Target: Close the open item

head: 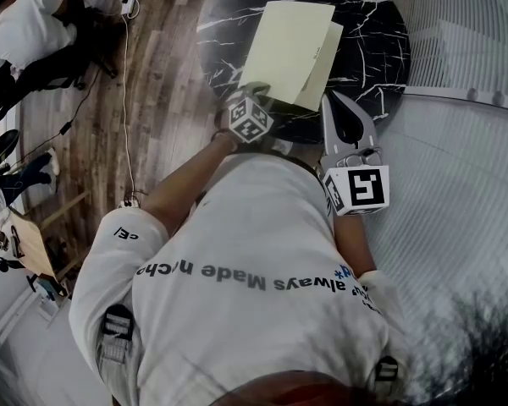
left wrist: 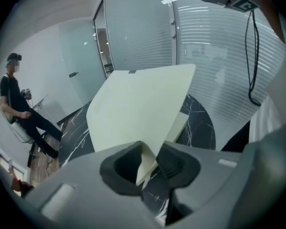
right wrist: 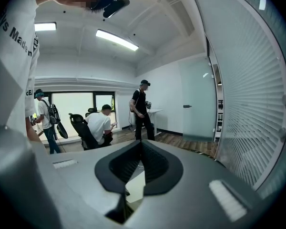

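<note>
A pale yellow folder lies on the round black marble table. Its top cover is lifted at an angle above the lower leaf, so the folder is partly open. My left gripper is at the folder's near corner. The cover's corner hangs between its jaws, which stand apart with a dark gap on the left side. My right gripper hovers at the table's near right edge, off the folder. It points up into the room, its tips together with nothing between them.
A glass wall with white blinds curves round the table's right side. Wood floor with a cable and a power strip lies to the left. A seated person is beyond the table, and other people stand and sit further off.
</note>
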A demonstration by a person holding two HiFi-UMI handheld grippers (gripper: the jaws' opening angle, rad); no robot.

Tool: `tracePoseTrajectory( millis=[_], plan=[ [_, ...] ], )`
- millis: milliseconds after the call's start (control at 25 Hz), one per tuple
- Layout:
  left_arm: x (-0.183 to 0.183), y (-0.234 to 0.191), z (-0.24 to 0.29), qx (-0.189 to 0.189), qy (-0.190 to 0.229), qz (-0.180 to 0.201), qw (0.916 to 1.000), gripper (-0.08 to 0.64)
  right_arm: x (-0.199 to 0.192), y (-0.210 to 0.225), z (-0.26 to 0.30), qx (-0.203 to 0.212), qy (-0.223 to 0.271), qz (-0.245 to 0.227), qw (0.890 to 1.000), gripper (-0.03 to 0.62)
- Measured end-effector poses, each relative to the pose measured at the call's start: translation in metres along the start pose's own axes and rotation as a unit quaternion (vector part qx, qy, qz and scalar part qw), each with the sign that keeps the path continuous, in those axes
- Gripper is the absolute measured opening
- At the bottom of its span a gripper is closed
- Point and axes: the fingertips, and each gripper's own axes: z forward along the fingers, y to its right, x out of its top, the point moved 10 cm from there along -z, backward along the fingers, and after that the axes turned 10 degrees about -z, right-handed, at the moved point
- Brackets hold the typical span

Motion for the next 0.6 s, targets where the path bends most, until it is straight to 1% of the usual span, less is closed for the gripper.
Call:
tracePoseTrajectory(
  millis=[160, 320, 600],
  plan=[
    [0.003, 0.006, 0.01, -0.002, -0.018, 0.01, 0.9998, 0.098, -0.02, 0.005, 0.004, -0.009, -0.024, 0.006, 1.0, 0.002],
    [0.004, 0.01, 0.02, -0.006, -0.041, 0.018, 0.999, 0.103, -0.043, 0.014, 0.015, -0.02, -0.049, -0.001, 0.999, 0.002],
    [0.005, 0.017, 0.033, -0.013, -0.071, 0.037, 0.9967, 0.115, -0.101, 0.044, 0.045, -0.046, -0.1, 0.011, 0.994, 0.002]
  ],
)
